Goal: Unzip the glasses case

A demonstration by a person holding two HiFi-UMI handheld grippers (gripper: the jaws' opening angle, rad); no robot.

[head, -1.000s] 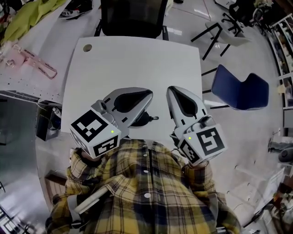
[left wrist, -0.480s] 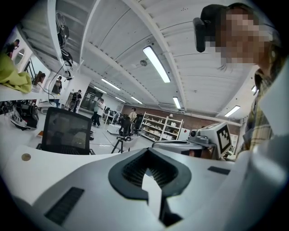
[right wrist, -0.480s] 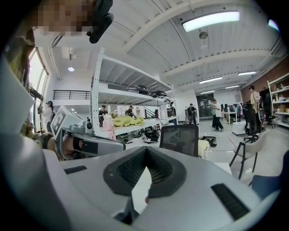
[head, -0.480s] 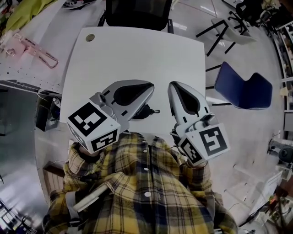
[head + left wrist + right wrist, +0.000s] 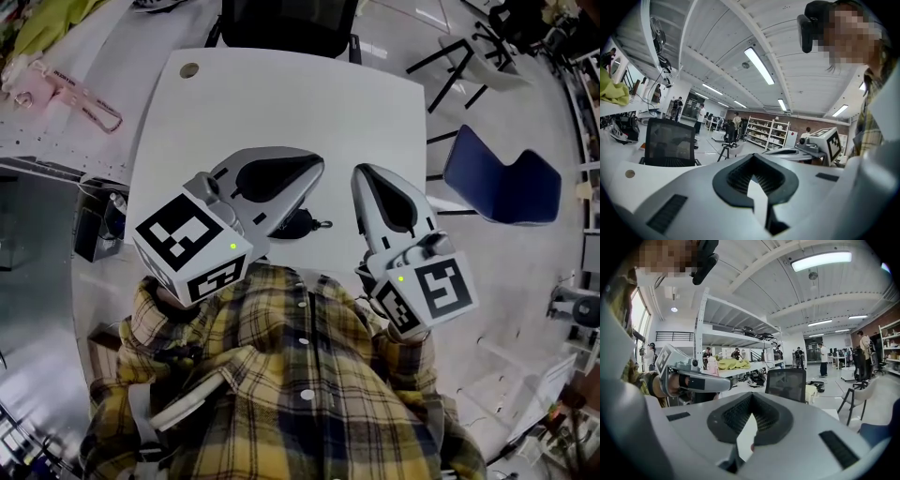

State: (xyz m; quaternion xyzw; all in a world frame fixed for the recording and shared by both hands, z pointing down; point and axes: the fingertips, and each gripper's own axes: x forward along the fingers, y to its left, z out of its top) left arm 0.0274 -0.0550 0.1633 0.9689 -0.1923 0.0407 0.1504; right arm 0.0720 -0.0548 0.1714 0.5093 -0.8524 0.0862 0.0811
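Under the left gripper (image 5: 312, 171) lies the glasses case (image 5: 302, 223)

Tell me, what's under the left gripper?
A dark case peeks out from below the left gripper, lying on the white table, with its zip pull sticking out rightward. The gripper covers most of it, so whether it is unzipped cannot be seen.

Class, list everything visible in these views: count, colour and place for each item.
table: one, white, centre
glasses case: one, black, table's near edge, partly hidden
office chair: one, black, beyond the table
chair: one, blue, right of the table
cloth: one, yellow-green, top left
shirt: one, yellow plaid, on the person, bottom
left gripper: one, grey, jaws shut, over the glasses case
right gripper: one, grey, jaws shut, right of the glasses case
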